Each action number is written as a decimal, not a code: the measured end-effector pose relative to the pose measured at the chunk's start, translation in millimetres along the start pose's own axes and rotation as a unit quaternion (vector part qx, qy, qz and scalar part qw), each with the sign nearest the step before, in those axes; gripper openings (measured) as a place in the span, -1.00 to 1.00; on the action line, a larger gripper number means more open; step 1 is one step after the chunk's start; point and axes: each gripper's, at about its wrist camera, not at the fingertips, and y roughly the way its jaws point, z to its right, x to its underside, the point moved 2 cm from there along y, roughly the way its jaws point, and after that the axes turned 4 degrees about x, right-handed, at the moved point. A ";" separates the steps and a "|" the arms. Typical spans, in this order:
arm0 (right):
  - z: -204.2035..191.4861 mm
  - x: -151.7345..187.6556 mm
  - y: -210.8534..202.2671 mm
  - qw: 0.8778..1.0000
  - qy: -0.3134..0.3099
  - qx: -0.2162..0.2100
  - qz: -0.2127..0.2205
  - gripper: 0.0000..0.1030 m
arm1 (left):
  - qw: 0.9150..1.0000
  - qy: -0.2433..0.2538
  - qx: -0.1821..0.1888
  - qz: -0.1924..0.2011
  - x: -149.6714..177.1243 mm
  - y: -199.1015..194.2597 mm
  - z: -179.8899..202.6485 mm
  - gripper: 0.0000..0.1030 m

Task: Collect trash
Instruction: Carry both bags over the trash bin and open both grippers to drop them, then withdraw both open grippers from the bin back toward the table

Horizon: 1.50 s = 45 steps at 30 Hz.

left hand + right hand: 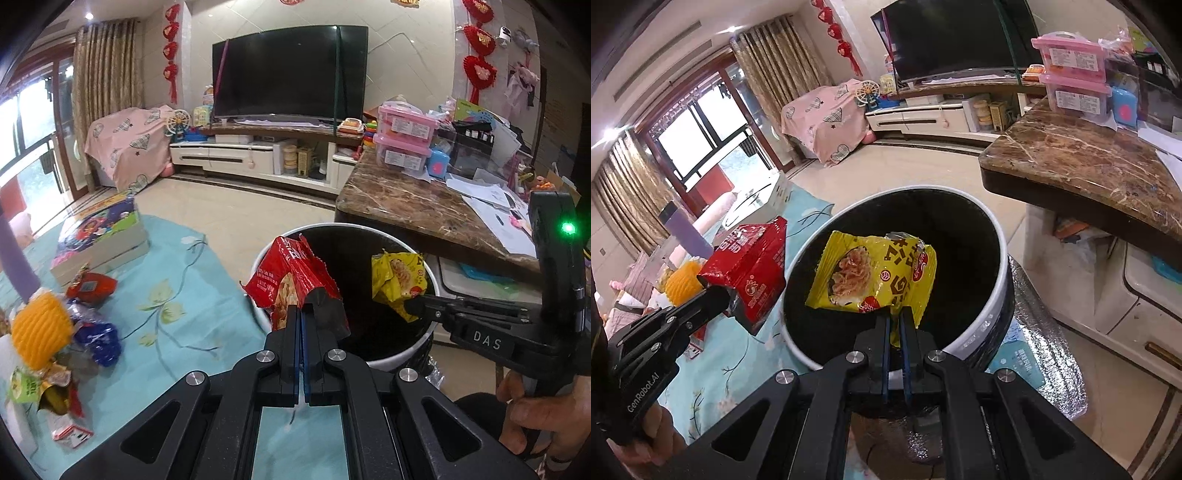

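Note:
My left gripper [303,308] is shut on a red snack wrapper [291,277], held at the left rim of a round bin [391,356], white outside and black inside. The right gripper [412,306] comes in from the right, shut on a yellow snack wrapper [397,282] held over the bin's mouth. In the right wrist view the right gripper [894,314] pinches the yellow wrapper [871,273] above the bin [993,302]. There the left gripper [720,297] holds the red wrapper [753,269] just outside the bin's left rim.
More wrappers and a yellow net-like piece [40,325] lie on the light blue cloth [173,288] at left, beside a stack of boxes [103,236]. A brown marble table [424,206] crowded with papers and pink containers [404,138] stands right of the bin. A hand [543,410] grips the right tool.

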 end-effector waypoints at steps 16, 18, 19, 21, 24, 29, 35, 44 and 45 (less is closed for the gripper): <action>13.0 -15.2 8.7 1.000 0.014 0.006 -0.007 -0.73 | 0.999 -0.015 0.004 -0.040 -22.4 38.9 4.0 -0.39; 14.1 -15.3 7.6 1.000 0.016 0.006 -0.005 -0.60 | 0.999 -0.016 -0.001 -0.032 -22.1 34.9 3.6 -0.36; 14.4 -15.0 7.2 1.000 0.017 0.006 -0.003 -0.52 | 0.999 -0.017 -0.003 -0.031 -20.9 33.8 3.6 -0.35; 15.0 -14.1 4.6 1.000 0.019 0.007 0.001 -0.47 | 0.999 -0.024 -0.008 -0.029 -16.0 28.7 1.8 -0.35; 13.9 -12.4 2.8 1.000 0.023 0.006 0.004 -0.33 | 0.999 -0.037 -0.013 -0.025 -4.8 19.7 -3.0 -0.23; 1.6 -7.5 -3.6 1.000 0.019 0.000 0.018 0.34 | 0.997 -0.066 -0.039 -0.015 22.2 -4.8 -14.6 0.00; -26.1 4.1 -10.3 0.999 0.005 -0.018 0.029 0.55 | 0.992 -0.103 -0.076 -0.003 58.0 -43.6 -27.7 0.14; -80.6 31.6 -4.7 0.998 -0.030 -0.055 0.012 0.57 | 0.982 -0.138 -0.125 0.005 106.4 -101.5 -40.3 0.17; -85.7 34.3 -4.2 0.998 -0.034 -0.060 0.010 0.57 | 0.981 -0.143 -0.129 0.005 110.2 -106.3 -42.7 0.18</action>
